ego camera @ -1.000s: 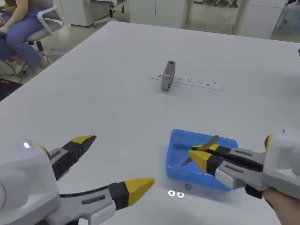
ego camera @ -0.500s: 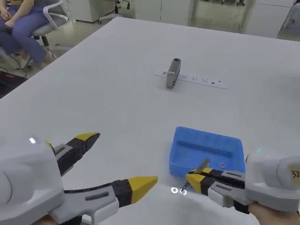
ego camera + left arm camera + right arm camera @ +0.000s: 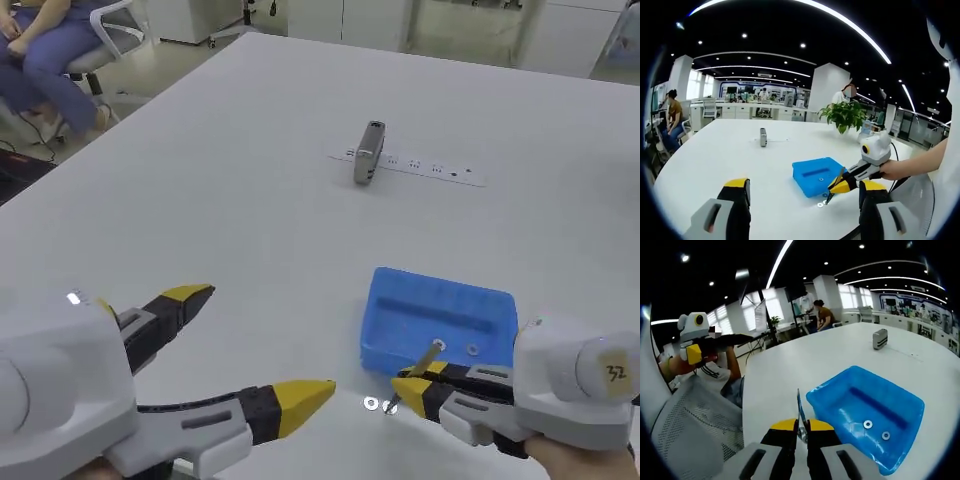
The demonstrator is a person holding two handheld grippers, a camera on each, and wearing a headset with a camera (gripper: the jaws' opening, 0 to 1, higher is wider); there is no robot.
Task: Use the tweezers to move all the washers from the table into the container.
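left gripper (image 3: pixel 262 340) and right gripper (image 3: pixel 402 385) are white with yellow-tipped black jaws.

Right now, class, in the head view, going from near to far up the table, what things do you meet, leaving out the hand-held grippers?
Two loose washers → blue container → grey block.

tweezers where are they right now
In the head view, lower right, the tweezers are clamped in the right gripper, tips down by the two washers at the near edge of the blue container.
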